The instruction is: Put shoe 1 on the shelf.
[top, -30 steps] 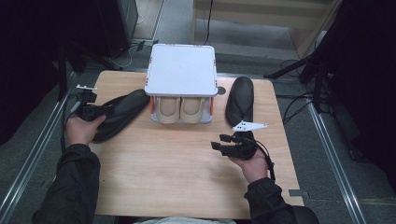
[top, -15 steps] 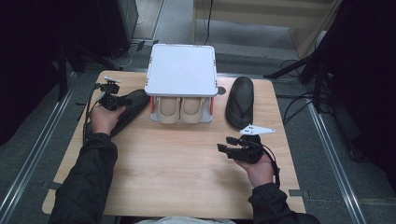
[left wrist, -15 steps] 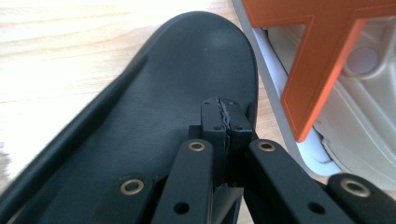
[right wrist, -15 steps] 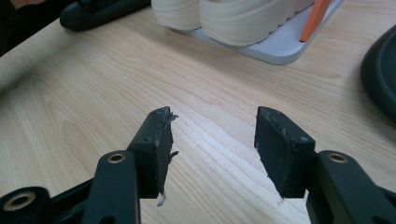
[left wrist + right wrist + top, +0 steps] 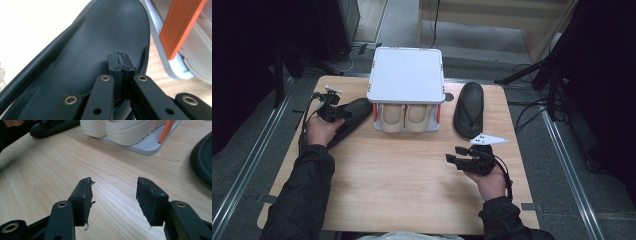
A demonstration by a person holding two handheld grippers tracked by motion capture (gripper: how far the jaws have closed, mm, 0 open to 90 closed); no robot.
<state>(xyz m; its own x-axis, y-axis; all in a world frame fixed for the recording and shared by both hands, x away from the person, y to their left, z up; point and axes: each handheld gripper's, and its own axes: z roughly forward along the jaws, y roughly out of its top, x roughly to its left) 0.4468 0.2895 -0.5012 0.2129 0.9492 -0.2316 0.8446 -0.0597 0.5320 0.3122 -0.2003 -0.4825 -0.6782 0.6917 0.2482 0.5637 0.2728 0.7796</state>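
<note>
high view showed the left gripper (image 5: pixel 330 102), jaws pressed together, over a smooth black shoe (image 5: pixel 349 119) at left centre, beside a white rack (image 5: pixel 406 75) with orange posts holding cream shoes (image 5: pixel 404 118). the right gripper (image 5: pixel 464 161) was spread above bare pale wood (image 5: pixel 402 170), a second black shoe (image 5: pixel 469 108) upper right.

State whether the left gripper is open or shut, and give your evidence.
Shut. In the left gripper view, the left gripper has its two pads pressed together, nothing between them, over the black shoe.

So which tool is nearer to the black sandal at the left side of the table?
Left. The left tool is right over that sandal, jaws shut. The right tool is far off, above bare table.
</note>
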